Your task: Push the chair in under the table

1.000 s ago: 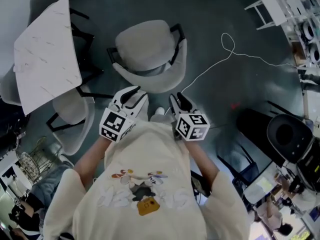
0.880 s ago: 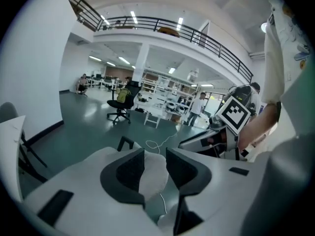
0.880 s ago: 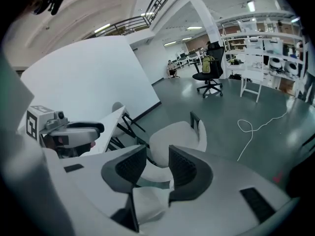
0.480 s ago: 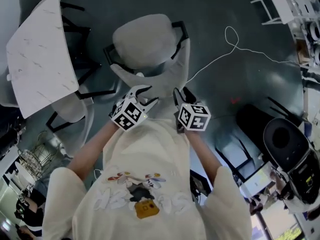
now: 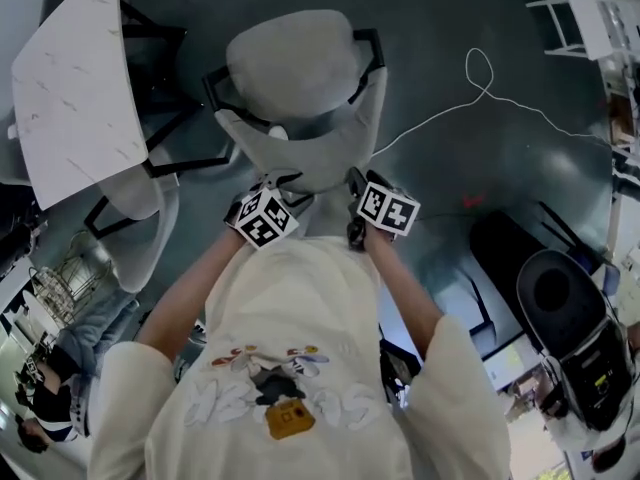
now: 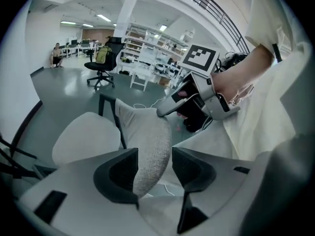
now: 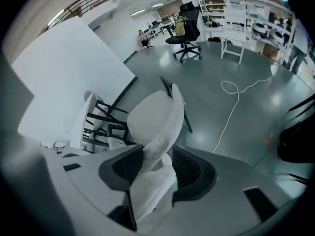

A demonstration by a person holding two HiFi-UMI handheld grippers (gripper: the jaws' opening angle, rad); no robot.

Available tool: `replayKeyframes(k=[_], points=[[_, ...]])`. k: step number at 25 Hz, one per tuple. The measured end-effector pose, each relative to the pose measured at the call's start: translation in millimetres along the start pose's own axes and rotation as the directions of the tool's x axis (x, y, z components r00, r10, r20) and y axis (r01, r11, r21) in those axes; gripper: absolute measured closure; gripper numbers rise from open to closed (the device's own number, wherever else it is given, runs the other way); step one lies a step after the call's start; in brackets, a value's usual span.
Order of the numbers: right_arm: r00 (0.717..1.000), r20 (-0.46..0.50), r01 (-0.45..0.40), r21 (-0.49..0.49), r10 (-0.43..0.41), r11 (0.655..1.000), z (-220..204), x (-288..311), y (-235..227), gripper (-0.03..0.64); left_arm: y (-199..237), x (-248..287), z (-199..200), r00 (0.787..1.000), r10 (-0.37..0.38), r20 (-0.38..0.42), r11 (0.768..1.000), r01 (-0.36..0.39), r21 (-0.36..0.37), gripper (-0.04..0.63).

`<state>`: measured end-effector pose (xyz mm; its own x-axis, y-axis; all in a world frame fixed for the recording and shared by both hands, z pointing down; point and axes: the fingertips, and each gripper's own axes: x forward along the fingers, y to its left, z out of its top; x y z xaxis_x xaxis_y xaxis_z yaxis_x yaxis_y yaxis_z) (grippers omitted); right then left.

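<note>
Light grey fabric shell chair [image 5: 290, 63] on a black metal frame is stood on the dark floor, clear of the white marble-look bench [image 5: 75, 88], which lies off to its left; the seat is not yet under the top. Judged light to moderate in weight: the padded shell should give slightly under pressure, the frame is stiff, and the legs will probably drag rather than roll. The fabric offers good friction, so slip is unlikely. The best hold is judged to be the top rim of the backrest [image 6: 150, 146], taken at two spread points so the push can be steered. That is where it is held: the left gripper [image 5: 283, 181] has its fingers [image 6: 118, 173] narrowed onto the left part of the rim, fabric filling the gap, and the right gripper [image 5: 355, 183] has its fingers [image 7: 189, 168] clamped on the right part likewise. A loose white cable [image 5: 480, 98] lies on the floor to the right, clear of the path.
</note>
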<state>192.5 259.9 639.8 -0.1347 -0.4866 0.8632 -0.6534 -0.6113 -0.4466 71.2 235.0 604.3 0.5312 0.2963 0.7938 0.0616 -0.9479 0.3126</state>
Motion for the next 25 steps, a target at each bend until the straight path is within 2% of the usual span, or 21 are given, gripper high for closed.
replayKeyframes(k=[4,8,12,16,21,25], points=[[0.999,-0.045,-0.021,0.027,0.022,0.999,1.3,9.6,1.7,0.449,7.5,14.4,-9.7,0.999,0.045,0.022,0.998,-0.044,-0.036,0.397],[0.997,-0.068,-0.034,0.061,0.038,0.998,2.0,9.5,-0.5,0.457,4.9,18.6,-9.2,0.995,0.054,0.083,0.995,-0.046,-0.088,0.399],[0.993,-0.088,-0.073,0.117,0.083,0.99,3.0,19.2,0.5,0.469,6.2,21.1,-13.2,0.994,0.054,0.091,0.993,-0.044,-0.111,0.4],[0.991,-0.104,-0.076,0.054,0.081,0.996,5.0,21.9,4.6,0.483,10.1,20.3,-15.3,0.994,0.053,0.099,0.987,-0.036,-0.159,0.405],[0.991,-0.088,-0.105,0.002,0.105,0.994,10.1,22.5,25.9,0.485,23.5,4.1,-21.3,0.987,0.092,0.135,0.976,-0.063,-0.207,0.407],[0.993,-0.079,-0.093,-0.023,0.091,0.995,20.3,26.4,32.4,0.485,30.3,0.7,-14.1,0.98,0.112,0.164,0.968,-0.071,-0.24,0.408]])
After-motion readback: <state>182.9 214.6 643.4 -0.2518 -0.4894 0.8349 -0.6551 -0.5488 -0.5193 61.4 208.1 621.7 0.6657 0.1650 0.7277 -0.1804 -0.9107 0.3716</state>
